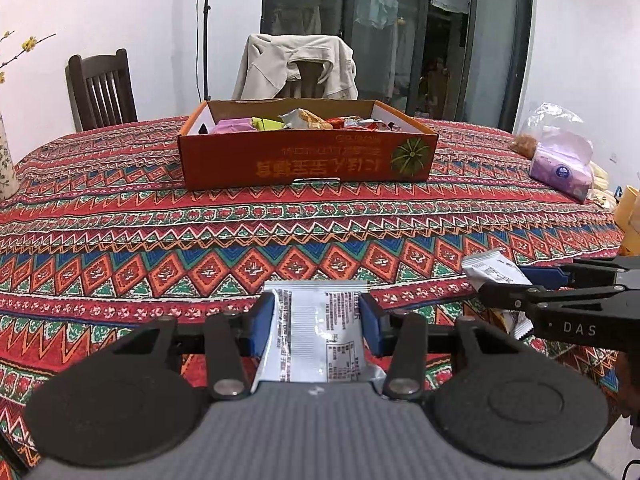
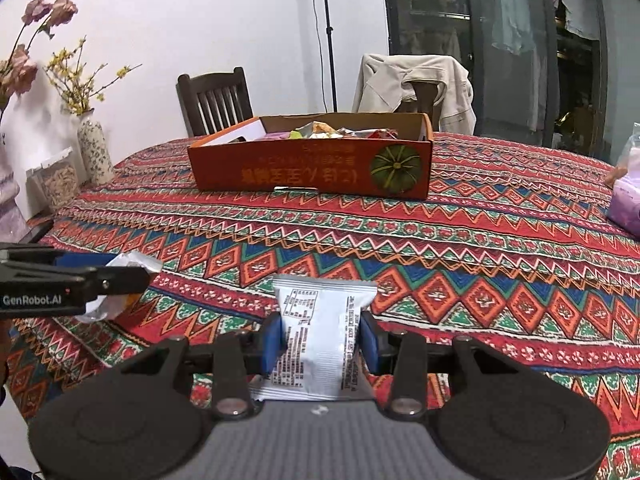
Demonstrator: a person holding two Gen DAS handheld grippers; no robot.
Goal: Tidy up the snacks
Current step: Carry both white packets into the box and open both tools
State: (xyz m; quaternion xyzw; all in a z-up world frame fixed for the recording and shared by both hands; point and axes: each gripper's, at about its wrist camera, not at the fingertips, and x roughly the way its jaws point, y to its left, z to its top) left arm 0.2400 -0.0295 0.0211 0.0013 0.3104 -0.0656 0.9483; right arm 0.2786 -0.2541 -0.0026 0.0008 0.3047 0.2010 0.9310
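My left gripper (image 1: 317, 326) is shut on a white snack packet (image 1: 316, 332), its blue pads (image 1: 265, 326) pressing both sides. My right gripper (image 2: 322, 344) is likewise shut on a second white snack packet (image 2: 320, 332) printed with black text. Each gripper shows in the other's view: the right gripper (image 1: 516, 284) at the right edge with its packet (image 1: 494, 272), the left gripper (image 2: 120, 276) at the left edge with its packet (image 2: 132, 264). Ahead on the patterned tablecloth stands an orange cardboard box (image 1: 304, 160), also the box (image 2: 312, 168), holding several wrapped snacks (image 1: 304, 120).
A vase (image 2: 94, 152) with flowers and a clear container (image 2: 56, 178) stand at the table's left edge. A purple tissue pack (image 1: 562, 164) and plastic bags sit at the right edge. Two chairs (image 1: 102, 88) stand behind the table, one draped with a beige jacket (image 1: 296, 64).
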